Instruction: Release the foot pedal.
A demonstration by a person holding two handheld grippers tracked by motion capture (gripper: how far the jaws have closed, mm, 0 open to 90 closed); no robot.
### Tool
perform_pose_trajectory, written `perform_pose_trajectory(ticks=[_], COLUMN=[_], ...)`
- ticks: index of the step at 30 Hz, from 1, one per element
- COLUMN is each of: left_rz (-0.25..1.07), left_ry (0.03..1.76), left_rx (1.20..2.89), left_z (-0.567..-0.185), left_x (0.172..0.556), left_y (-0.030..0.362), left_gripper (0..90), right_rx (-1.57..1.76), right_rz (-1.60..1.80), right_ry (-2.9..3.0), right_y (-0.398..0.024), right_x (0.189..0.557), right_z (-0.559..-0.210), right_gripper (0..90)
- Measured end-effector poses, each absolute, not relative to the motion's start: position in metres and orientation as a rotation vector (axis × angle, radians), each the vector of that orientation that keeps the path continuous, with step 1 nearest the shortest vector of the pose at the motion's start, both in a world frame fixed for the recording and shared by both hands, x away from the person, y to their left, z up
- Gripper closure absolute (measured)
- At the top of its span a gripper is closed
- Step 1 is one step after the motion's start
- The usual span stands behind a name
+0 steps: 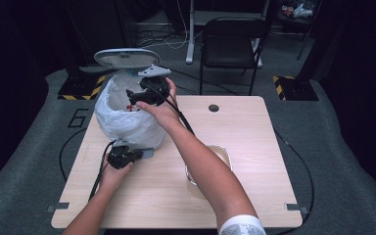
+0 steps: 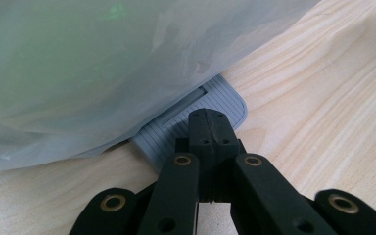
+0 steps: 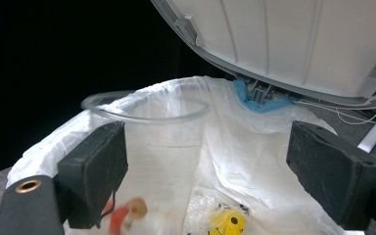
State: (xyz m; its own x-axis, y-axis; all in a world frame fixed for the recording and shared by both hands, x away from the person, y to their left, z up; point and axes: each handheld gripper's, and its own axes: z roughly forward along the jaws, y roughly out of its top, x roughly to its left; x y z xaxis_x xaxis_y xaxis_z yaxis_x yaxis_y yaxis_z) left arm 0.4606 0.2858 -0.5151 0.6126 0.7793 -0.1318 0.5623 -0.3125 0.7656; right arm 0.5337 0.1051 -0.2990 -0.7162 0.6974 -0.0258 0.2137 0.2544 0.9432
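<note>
The clear plastic cup point(image 3: 147, 142) sits between the fingers of your right gripper point(image 3: 208, 166), over the open mouth of the bin point(image 1: 127, 120) lined with a white bag point(image 3: 235, 147). Those fingers stand wide; the left pad point(image 3: 95, 171) lies just beside the cup wall, the other well clear of it, so nothing is clamped. Below the fingers, inside the bag, lie a yellow item point(image 3: 227, 223) and a blurred red-and-tan item point(image 3: 125, 215). The bin's lid point(image 3: 293, 39) stands raised beyond the fingers.

Your left gripper point(image 2: 209, 128) has its fingers pressed fully together with nothing between them, their tips resting on the grey ribbed pedal point(image 2: 196, 122) that juts from under the bag onto the bench point(image 2: 323, 98). In the high view, a white bowl point(image 1: 220, 156) rests on the bench under your right forearm.
</note>
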Motion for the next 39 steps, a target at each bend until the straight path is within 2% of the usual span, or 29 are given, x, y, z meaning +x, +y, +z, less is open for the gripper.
perform_pose_trajectory(ticks=[9,12,19,23,29,39], left_rz=[0.334,0.333,0.319,0.338,0.343,0.338], left_ry=[1.057,1.058,1.060,1.061,1.063,1.059], left_rx=[2.012,2.013,2.009,1.999,1.997,1.994], left_z=[-0.515,-0.515,-0.515,-0.516,-0.516,-0.517], left_x=[0.461,0.461,0.461,0.461,0.461,0.461], left_y=[0.286,0.286,0.286,0.285,0.285,0.285], left_gripper=[90.0,90.0,90.0,90.0,90.0,90.0], right_rx=[0.857,0.868,0.883,0.859,0.841,0.831], right_rz=[1.371,1.329,1.391,1.402,1.437,1.425], right_ry=[2.088,2.062,2.072,2.071,2.075,2.047], right_y=[0.099,0.097,0.094,0.090,0.069,0.020], right_x=[0.535,0.536,0.533,0.530,0.520,0.504], right_z=[-0.296,-0.295,-0.294,-0.292,-0.285,-0.283], right_gripper=[17.1,20.5,20.7,24.2,29.9,32.7])
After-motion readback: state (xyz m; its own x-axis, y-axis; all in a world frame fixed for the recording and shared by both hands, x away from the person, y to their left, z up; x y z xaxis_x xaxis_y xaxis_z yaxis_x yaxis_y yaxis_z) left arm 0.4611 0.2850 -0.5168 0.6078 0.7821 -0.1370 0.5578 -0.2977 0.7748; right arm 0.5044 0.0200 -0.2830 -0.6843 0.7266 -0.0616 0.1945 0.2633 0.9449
